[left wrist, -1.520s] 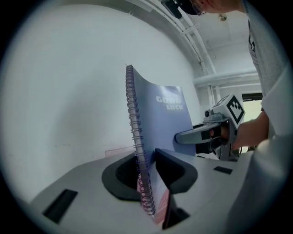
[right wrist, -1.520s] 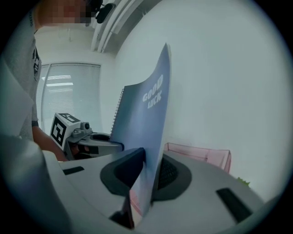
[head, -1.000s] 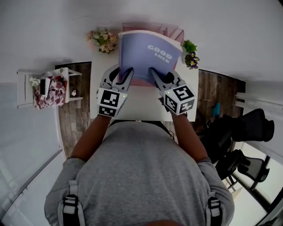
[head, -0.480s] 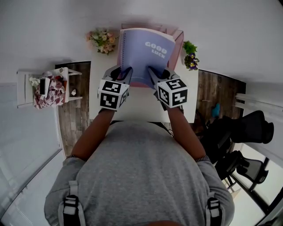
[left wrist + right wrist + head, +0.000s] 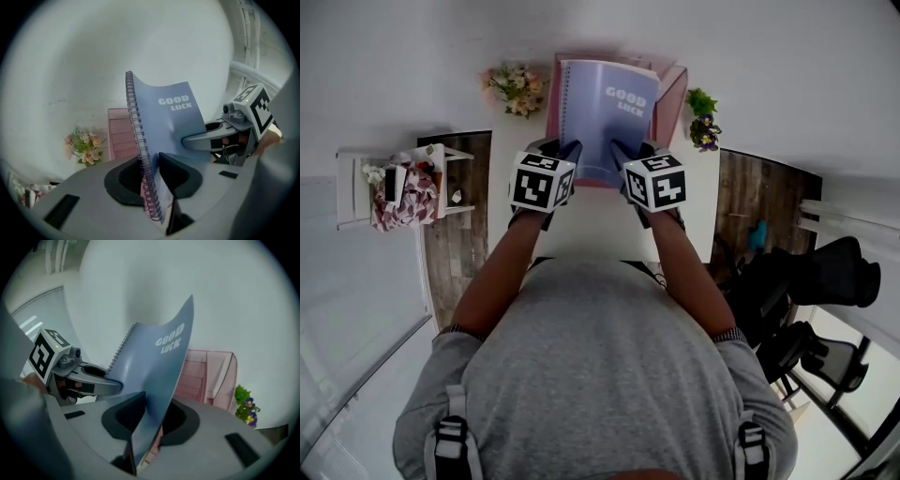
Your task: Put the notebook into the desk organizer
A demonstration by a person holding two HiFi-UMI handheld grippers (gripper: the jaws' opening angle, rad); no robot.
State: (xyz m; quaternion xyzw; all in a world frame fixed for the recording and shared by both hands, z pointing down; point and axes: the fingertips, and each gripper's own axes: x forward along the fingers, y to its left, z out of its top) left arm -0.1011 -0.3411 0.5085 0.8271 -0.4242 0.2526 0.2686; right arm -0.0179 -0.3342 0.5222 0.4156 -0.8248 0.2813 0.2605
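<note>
Two grippers are being used together on one notebook, over a white desk (image 5: 591, 214). At the far left, a bunch of flowers (image 5: 516, 86) is being left untouched.

Next to the right, the left gripper (image 5: 564, 152) is being closed on the notebook (image 5: 607, 117). In the left gripper view the spiral binding (image 5: 138, 136) is being pinched low down between the narrowing jaws, with both pads against it. The notebook is being held upright and clear of the desk, its printed face turned toward the person. It is being kept just in front of the pink mesh desk organizer (image 5: 672, 86), and whether its far edge is already being fed into a slot cannot be told.

Further right, the right gripper (image 5: 623, 152) is being kept nearly closed on the lower part of the free edge, with only the thin pages between its jaws. Beyond it, a small potted plant (image 5: 703, 117) is being left alone.

By the look of it, the notebook is light and thin. It is bowing at its upper free corner in the right gripper view, so it is likely being flexed by the grip. The wire spine is probably the stiffest place to hold, and the smooth face may slip. A pinch near each lower corner is judged best.
</note>
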